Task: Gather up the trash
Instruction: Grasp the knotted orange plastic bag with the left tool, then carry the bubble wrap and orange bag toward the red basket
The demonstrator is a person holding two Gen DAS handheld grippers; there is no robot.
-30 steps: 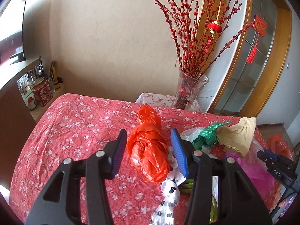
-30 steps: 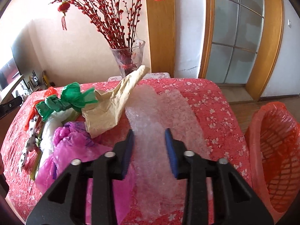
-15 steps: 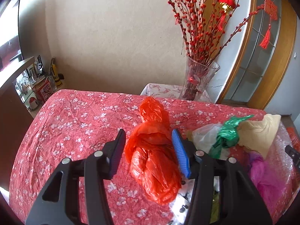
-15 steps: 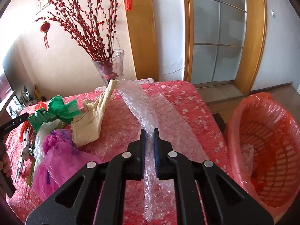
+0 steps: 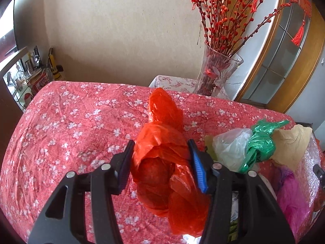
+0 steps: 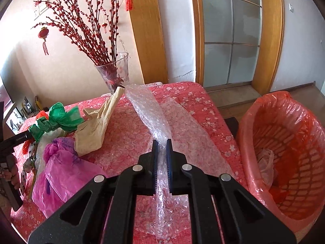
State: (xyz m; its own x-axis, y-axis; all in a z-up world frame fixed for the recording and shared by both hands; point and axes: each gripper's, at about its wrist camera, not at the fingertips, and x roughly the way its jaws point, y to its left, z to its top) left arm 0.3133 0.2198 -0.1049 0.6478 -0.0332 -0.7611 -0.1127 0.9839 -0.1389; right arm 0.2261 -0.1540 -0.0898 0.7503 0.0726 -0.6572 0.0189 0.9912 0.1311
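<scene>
An orange plastic bag (image 5: 162, 126) lies on the red floral tablecloth (image 5: 61, 132). My left gripper (image 5: 160, 142) straddles the bag and its jaws are closing, with the bag's sides right at both pads. In the right wrist view my right gripper (image 6: 161, 142) is shut on a ridge of clear bubble wrap (image 6: 146, 105), which is pulled up off the table. A red-lined basket (image 6: 249, 122) stands to the right of the table, with some trash inside it.
Between the two grippers lie a green bag (image 6: 61, 118), a white bag (image 5: 229, 146), a beige bag (image 6: 95, 132) and a pink bag (image 6: 65, 168). A glass vase (image 6: 113, 71) of red branches stands at the table's far edge. A hand (image 6: 12, 172) holds the left gripper's handle.
My left gripper came down and forward over the orange bag. My right gripper shut on the bubble wrap and drew it up into a ridge, turning toward the basket.
</scene>
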